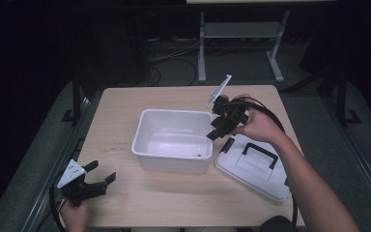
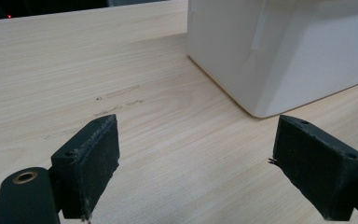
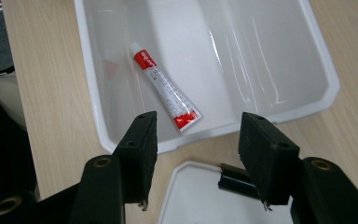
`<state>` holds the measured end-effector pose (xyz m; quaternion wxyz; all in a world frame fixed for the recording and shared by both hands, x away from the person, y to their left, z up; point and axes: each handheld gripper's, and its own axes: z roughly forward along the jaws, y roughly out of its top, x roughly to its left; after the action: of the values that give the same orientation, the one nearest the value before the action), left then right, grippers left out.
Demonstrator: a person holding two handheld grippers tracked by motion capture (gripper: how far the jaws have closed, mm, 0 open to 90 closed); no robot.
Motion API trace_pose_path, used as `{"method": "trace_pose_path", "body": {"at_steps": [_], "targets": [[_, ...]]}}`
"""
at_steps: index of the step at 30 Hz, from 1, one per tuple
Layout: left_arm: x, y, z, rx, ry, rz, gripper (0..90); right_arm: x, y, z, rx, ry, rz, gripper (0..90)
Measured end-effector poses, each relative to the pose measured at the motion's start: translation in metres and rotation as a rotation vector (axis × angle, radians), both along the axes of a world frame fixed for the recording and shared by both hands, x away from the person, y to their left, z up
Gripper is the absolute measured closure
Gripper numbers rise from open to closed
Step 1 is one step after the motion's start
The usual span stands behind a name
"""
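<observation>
Right gripper (image 3: 193,158): jaws apart, gripped nothing.
Tube (image 3: 165,86): white with red ends and a white cap, lay flat inside white bin (image 3: 324,79), just beyond jaw tips.
Lid (image 3: 191,196): white, beneath jaws.

A white tube (image 3: 165,87) with red ends lies flat and diagonal on the floor of the open white bin (image 3: 324,74). The bin's lid (image 1: 256,166), with a black handle, rests just beside it.

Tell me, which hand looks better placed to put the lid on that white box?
Probably the right. The right gripper hangs open, holding nothing, beside the lid and the box with the tube inside. The left gripper rests open at the table's near left corner, away from both.
</observation>
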<state>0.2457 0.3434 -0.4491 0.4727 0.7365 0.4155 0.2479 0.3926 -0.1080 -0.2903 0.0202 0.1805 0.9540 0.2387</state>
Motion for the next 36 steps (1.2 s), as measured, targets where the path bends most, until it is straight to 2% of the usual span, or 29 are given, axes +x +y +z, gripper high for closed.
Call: {"method": "trace_pose_path", "body": {"at_steps": [10, 33, 36], "targets": [[0.000, -0.001, 0.000, -0.001, 0.000, 0.000, 13.7, 0.000, -0.021, -0.007, 0.004, 0.004, -0.044, 45.8], [0.000, -0.001, 0.000, 0.002, 0.000, 0.000, 13.7, -0.004, -0.070, -0.033, 0.009, 0.038, -0.142, 45.0], [0.000, -0.001, 0.000, 0.001, 0.000, 0.002, 13.7, -0.005, -0.076, -0.037, -0.003, 0.044, -0.154, 44.9]]}}
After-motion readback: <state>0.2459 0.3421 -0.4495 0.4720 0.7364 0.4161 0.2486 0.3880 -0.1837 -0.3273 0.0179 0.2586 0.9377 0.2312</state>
